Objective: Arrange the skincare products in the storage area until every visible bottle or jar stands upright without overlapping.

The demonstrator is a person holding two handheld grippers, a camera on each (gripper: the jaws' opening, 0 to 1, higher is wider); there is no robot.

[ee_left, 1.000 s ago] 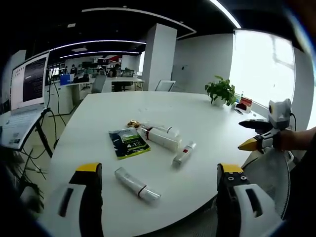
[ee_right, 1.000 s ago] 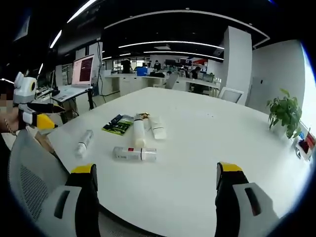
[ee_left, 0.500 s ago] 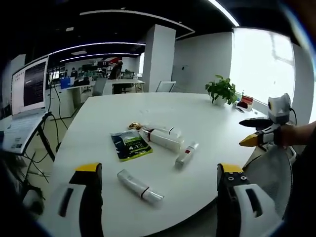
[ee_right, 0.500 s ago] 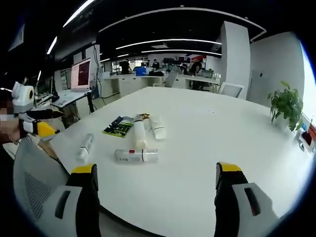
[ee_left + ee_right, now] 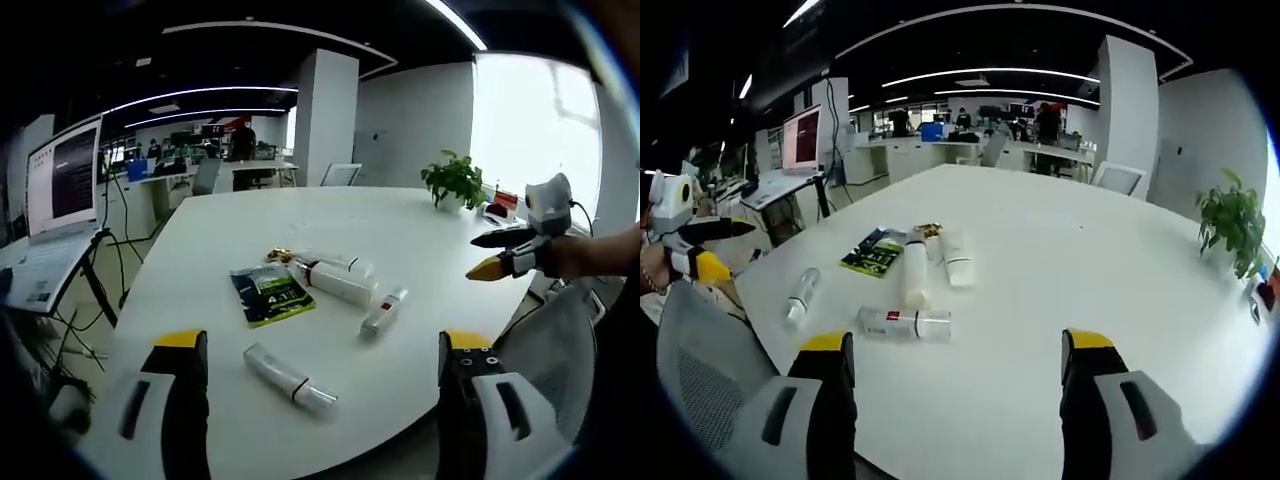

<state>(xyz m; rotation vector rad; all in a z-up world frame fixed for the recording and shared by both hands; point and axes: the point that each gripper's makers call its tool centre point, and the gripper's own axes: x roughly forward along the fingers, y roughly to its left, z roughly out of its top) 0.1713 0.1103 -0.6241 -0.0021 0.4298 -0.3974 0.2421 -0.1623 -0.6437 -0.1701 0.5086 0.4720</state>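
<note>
On the white surface (image 5: pixel 330 230), near the edge closest to you, the skincare items all lie flat. In the left gripper view, a clear tube (image 5: pixel 289 376) lies nearest the edge, apart from the rest. Further in, a green sachet (image 5: pixel 272 294) lies flat, and just beside it a white bottle (image 5: pixel 336 283) rests on its side, with a second tube (image 5: pixel 336 263) touching it behind and a small gold item (image 5: pixel 275 255) at the sachet's far corner. A small bottle with a red band (image 5: pixel 383 311) lies on its side near the white bottle, not touching it.

Your left hand-held gripper (image 5: pixel 320 380) hangs above the near edge with its jaws wide apart, nothing between them. Your right hand-held gripper (image 5: pixel 500 254) comes in from the right of that view, off the surface edge, over a mesh chair back (image 5: pixel 545 350); whether its yellow tips meet is hard to tell there.

In the right gripper view, your right hand-held gripper (image 5: pixel 958 375) also has its jaws wide apart and empty, above the surface short of the red-banded bottle (image 5: pixel 904 323). The left hand-held gripper (image 5: pixel 700 250) shows at the left edge. A plant (image 5: pixel 1232 222) stands toward the far side.
</note>
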